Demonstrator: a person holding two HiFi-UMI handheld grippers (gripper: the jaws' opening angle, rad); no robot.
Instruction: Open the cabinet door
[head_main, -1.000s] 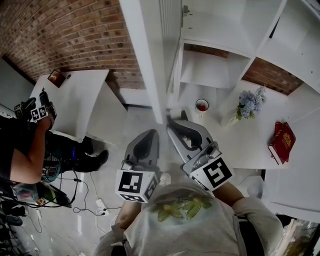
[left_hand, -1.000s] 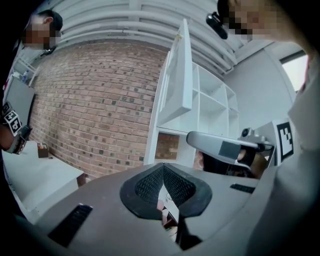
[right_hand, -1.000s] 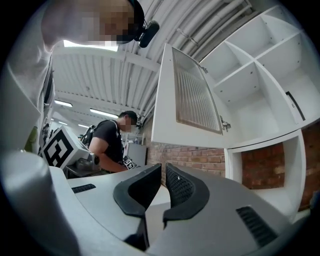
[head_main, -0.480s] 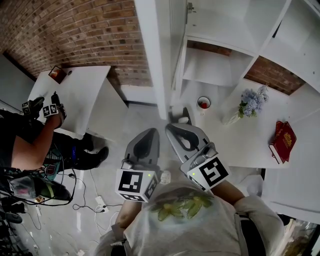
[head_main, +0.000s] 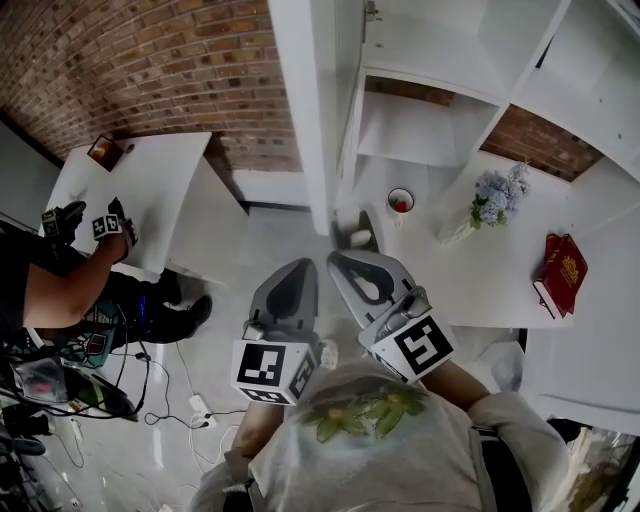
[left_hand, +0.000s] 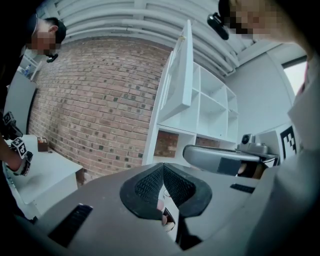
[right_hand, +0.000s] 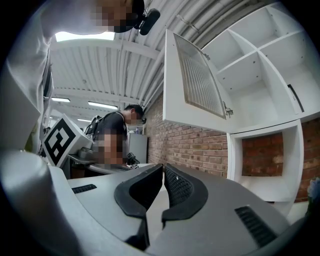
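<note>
The cabinet door (head_main: 303, 120) stands swung wide, edge-on, the shelves (head_main: 420, 130) just right of it. My right gripper (head_main: 350, 238), jaws pressed together on nothing, has eased back below the door; my left gripper (head_main: 296, 268) hangs beside it, likewise closed. Opening looks finished.

Red brick wall (head_main: 150, 70) far left, white tabletop (head_main: 150, 190) before it; pale glossy floor (head_main: 275, 245) near; ribbed ceiling (right_hand: 100, 65) overhead.

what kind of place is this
Probably a data-collection lab dressed as a living room: brick wall, white shelving unit, and a second person working at another table.
</note>
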